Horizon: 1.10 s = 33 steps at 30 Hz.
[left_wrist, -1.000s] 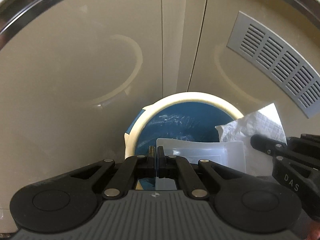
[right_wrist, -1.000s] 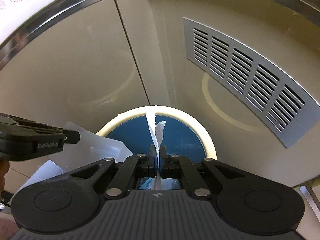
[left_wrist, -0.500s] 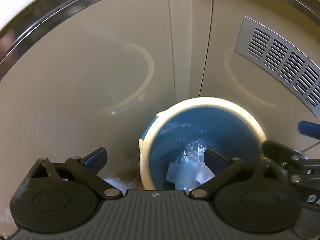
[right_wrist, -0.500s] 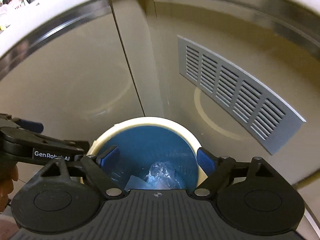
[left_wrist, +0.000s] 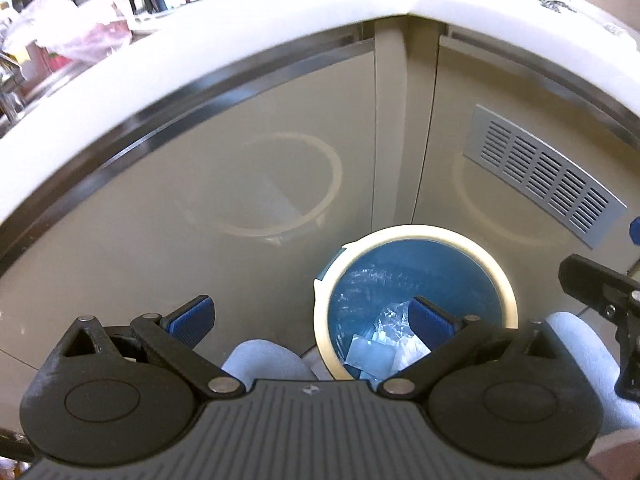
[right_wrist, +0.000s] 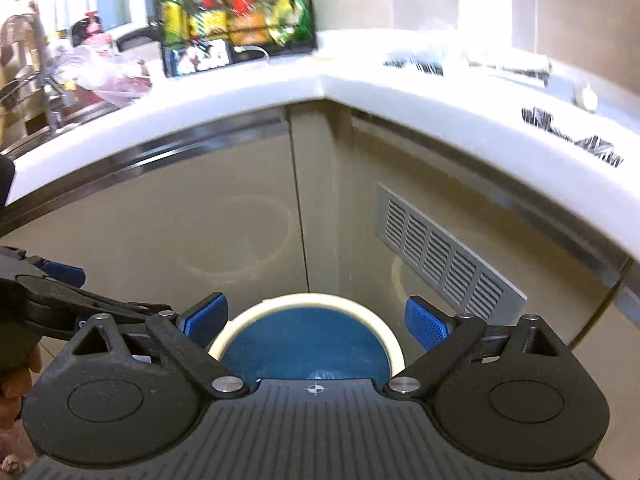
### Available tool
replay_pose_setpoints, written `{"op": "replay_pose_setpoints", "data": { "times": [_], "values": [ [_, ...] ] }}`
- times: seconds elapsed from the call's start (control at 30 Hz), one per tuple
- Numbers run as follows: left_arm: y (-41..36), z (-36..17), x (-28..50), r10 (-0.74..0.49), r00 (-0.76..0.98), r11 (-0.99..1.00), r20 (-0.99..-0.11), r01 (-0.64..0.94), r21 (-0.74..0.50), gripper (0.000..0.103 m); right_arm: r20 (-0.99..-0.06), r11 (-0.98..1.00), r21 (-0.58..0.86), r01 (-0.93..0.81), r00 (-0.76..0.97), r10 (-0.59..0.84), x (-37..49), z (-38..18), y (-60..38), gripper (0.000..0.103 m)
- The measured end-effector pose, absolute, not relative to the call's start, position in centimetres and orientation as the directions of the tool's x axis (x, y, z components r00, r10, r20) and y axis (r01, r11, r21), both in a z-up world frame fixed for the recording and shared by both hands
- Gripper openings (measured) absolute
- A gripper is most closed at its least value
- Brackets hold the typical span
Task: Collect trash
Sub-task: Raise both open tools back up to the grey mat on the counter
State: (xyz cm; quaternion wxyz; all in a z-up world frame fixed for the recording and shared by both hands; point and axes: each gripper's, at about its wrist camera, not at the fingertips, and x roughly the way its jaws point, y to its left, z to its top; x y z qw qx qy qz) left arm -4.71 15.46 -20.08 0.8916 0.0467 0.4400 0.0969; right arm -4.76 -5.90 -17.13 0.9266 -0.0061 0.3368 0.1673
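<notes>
Because the trash lies inside the blue-lined bin on the floor at the cabinet corner, the left gripper holds its fingers wide and empty, while the right gripper is opening its fingers with nothing between them.

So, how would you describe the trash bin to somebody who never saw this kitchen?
Find the inner corner of the white countertop and look down where the two beige cabinet fronts meet. On the floor there stands a round bin. Its cream rim and blue liner with clear plastic scraps inside distinguish it.
</notes>
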Motion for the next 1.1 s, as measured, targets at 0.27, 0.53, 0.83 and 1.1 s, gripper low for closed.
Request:
{"op": "replay_pose_setpoints", "data": {
  "times": [0.27, 0.53, 0.83, 1.1],
  "values": [
    [15.3, -18.2, -6.6, 0.213, 0.639, 0.977, -0.739, -0.129, 0.171, 0.103, -0.584, 0.94, 0.085, -0.33, 0.748, 0.315, -6.1, -15.5, -5.9, 0.099],
    [14.9, -17.2, -7.4, 0.214, 0.667, 0.975, -0.714, -0.108, 0.192, 0.103, -0.567, 0.939, 0.095, -0.332, 0.757, 0.325, -6.6, -14.8, -6.0, 0.099],
    [15.2, -15.5, -7.3, 0.196, 0.688, 0.98, -0.699, -0.113, 0.164, 0.103, -0.521, 0.95, 0.11, -0.292, 0.797, 0.305, -6.5, -12.7, -7.4, 0.101],
    [14.0, -13.0, -6.2, 0.157, 0.735, 0.987, -0.659, -0.086, 0.138, 0.103, -0.426, 0.97, 0.066, -0.236, 0.872, 0.241, -6.0, -10.2, -9.1, 0.103]
  ]
}}
